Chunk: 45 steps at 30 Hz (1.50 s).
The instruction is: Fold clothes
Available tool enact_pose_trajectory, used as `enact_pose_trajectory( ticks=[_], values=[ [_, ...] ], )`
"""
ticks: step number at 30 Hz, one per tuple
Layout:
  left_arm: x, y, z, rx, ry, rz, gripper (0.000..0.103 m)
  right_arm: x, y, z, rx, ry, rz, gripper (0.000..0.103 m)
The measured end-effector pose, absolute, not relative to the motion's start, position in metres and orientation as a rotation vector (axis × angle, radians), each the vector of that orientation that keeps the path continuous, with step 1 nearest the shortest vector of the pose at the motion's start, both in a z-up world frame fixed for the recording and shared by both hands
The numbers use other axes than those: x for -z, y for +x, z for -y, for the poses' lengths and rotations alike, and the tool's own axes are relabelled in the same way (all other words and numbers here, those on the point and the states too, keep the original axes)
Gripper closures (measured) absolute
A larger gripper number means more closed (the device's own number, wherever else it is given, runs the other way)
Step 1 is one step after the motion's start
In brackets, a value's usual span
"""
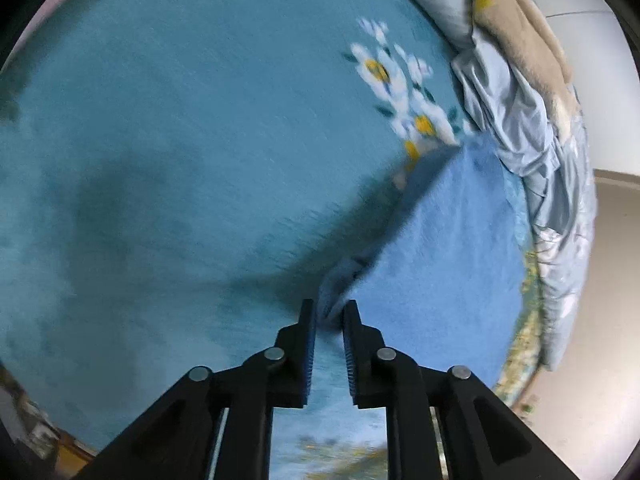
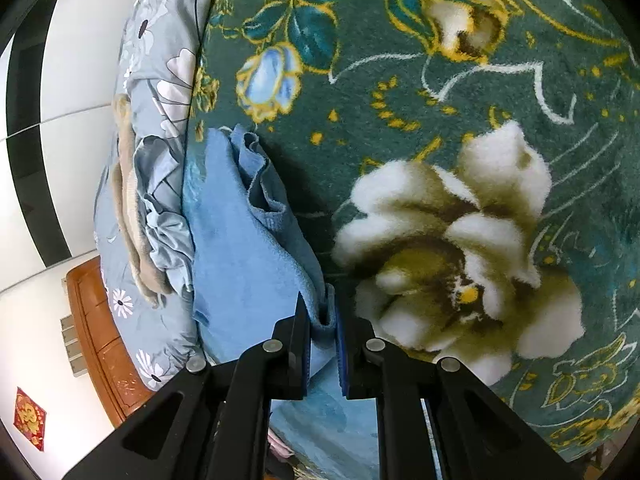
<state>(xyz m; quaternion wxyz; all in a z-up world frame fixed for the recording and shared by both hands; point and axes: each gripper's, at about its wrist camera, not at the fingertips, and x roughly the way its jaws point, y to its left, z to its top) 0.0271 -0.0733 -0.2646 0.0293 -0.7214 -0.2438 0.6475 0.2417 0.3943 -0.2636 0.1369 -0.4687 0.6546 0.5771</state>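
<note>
A light blue fleece cloth [image 1: 440, 248] hangs stretched between my two grippers above a bed. My left gripper [image 1: 329, 312] is shut on one bunched corner of it, and the cloth runs away to the right. In the right wrist view my right gripper [image 2: 322, 312] is shut on another folded edge of the same blue cloth [image 2: 240, 240], which hangs to the left in loose folds. The left wrist view is motion-blurred.
A teal blanket with white daisies [image 1: 180, 140] covers the bed in the left wrist view. A dark green floral blanket [image 2: 460, 160] lies under the right gripper. A rumpled grey-blue flowered quilt [image 2: 160, 120] and a beige blanket [image 1: 520, 12] are piled along the edge. A wooden headboard [image 2: 96, 340] stands by the white wall.
</note>
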Motion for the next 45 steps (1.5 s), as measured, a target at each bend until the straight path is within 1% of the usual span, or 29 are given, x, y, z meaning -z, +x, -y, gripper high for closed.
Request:
enact_pose_trajectory(
  ticks=[2,4,5,6,7,9,11,14,16,19,21,23,25,27,30,34,35,39,41,42,45],
  values=[
    [0.255,0.03,0.083,-2.073,-2.233,0.668,0.087,0.265,0.241,-0.395,-1.675,-1.376,-1.883,0.092],
    [0.244,0.034,0.085,-2.043,-2.17,0.735,0.087,0.265,0.24,-0.396,-1.683,-1.391,-1.873,0.092],
    [0.24,0.008,0.079,-2.015,-2.146,0.742,0.087,0.265,0.24,-0.396,-1.687,-1.398,-1.868,0.092],
    [0.236,0.01,0.064,-1.968,-2.107,0.718,0.087,0.265,0.241,-0.396,-1.69,-1.402,-1.864,0.092],
    [0.237,0.025,0.07,-1.917,-2.072,0.683,0.087,0.265,0.242,-0.396,-1.69,-1.402,-1.862,0.092],
    [0.238,0.029,0.043,-1.814,-2.028,0.627,0.086,0.263,0.243,-0.395,-1.693,-1.399,-1.857,0.092],
    [0.242,0.037,-0.004,-1.718,-1.984,0.564,0.086,0.261,0.243,-0.394,-1.699,-1.394,-1.853,0.092],
    [0.254,0.038,-0.056,-1.648,-1.979,0.494,0.086,0.255,0.243,-0.394,-1.715,-1.384,-1.846,0.092],
    [0.263,0.038,-0.071,-1.615,-2.007,0.459,0.086,0.252,0.243,-0.393,-1.729,-1.384,-1.838,0.092],
    [0.293,0.053,-0.073,-1.594,-2.091,0.34,0.086,0.247,0.243,-0.392,-1.745,-1.388,-1.828,0.092],
    [0.312,0.059,-0.071,-1.564,-2.19,0.31,0.087,0.244,0.241,-0.389,-1.76,-1.41,-1.802,0.092],
    [0.325,0.062,-0.06,-1.529,-2.258,0.326,0.086,0.239,0.237,-0.386,-1.784,-1.413,-1.788,0.092],
    [0.32,0.063,-0.046,-1.529,-2.234,0.341,0.086,0.227,0.23,-0.382,-1.838,-1.414,-1.754,0.092],
    [0.312,0.063,-0.031,-1.533,-2.197,0.361,0.086,0.208,0.212,-0.377,-1.919,-1.453,-1.672,0.092],
    [0.291,0.054,0.013,-1.562,-2.137,0.474,0.086,0.184,0.197,-0.373,-2.058,-1.528,-1.534,0.092],
    [0.272,0.035,0.082,-1.671,-2.081,0.648,0.079,0.164,0.165,-0.333,-2.255,-1.641,-1.306,0.092],
    [0.27,0.03,0.086,-1.69,-2.072,0.684,0.079,0.157,0.157,-0.317,-2.304,-1.676,-1.253,0.092],
    [0.258,0.012,0.138,-1.772,-2.027,0.85,0.077,0.156,0.135,-0.246,-2.448,-1.866,-1.037,0.092],
    [0.255,0.004,0.164,-1.814,-2.008,0.917,0.071,0.156,0.124,-0.21,-2.513,-1.959,-0.916,0.092],
    [0.256,0.002,0.173,-1.824,-2.008,0.947,0.07,0.157,0.118,-0.192,-2.537,-2.005,-0.858,0.092],
    [0.259,0.0,0.188,-1.838,-2.01,1.011,0.069,0.192,0.109,-0.154,-2.479,-2.145,-0.776,0.092]
  ],
)
